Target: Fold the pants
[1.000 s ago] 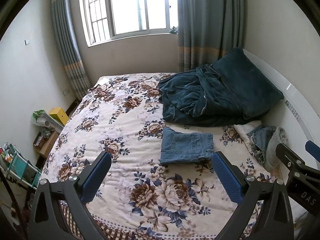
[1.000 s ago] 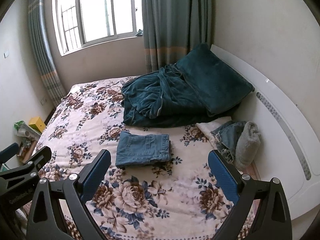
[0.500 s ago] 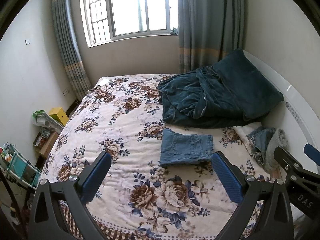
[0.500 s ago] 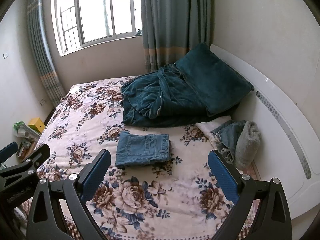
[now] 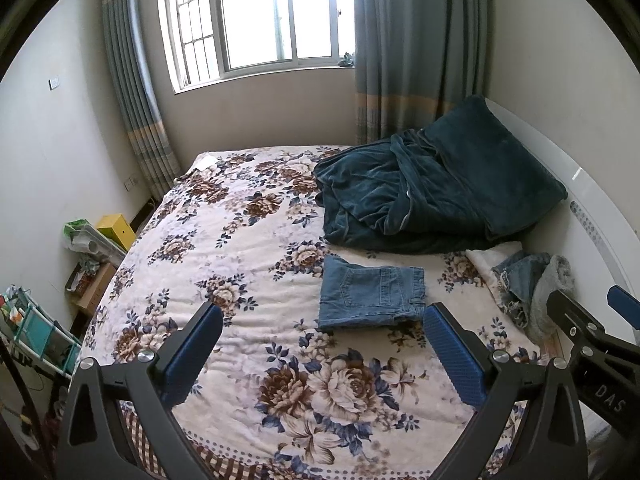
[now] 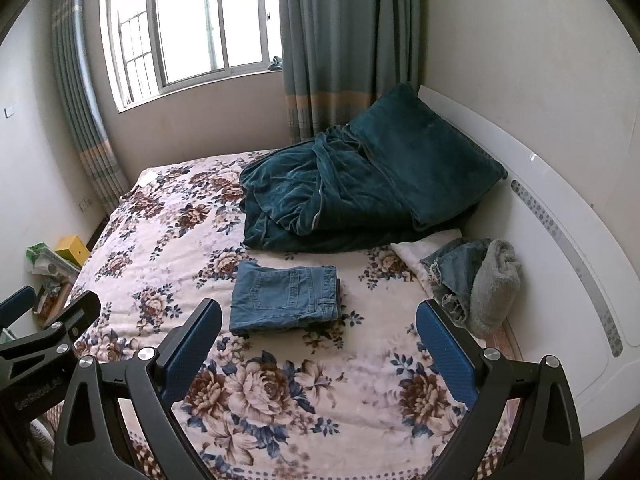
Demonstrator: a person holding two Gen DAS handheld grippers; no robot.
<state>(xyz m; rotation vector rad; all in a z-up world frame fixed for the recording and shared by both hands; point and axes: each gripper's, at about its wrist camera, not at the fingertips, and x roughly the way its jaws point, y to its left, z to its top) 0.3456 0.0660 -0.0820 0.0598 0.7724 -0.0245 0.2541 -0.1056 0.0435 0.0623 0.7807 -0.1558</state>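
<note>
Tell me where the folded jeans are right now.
The folded jeans lie flat on the floral bedspread, just in front of the teal blanket and ahead of both open grippers.

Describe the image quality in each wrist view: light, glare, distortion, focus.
Left wrist view: the window is blown out to white, daylight falls softly on the bed, and fisheye bending curves the walls and the headboard; the folded jeans look sharp. Right wrist view: same overexposed window, dark corner vignetting, jeans crisp with a faint shadow at their near edge.
</note>
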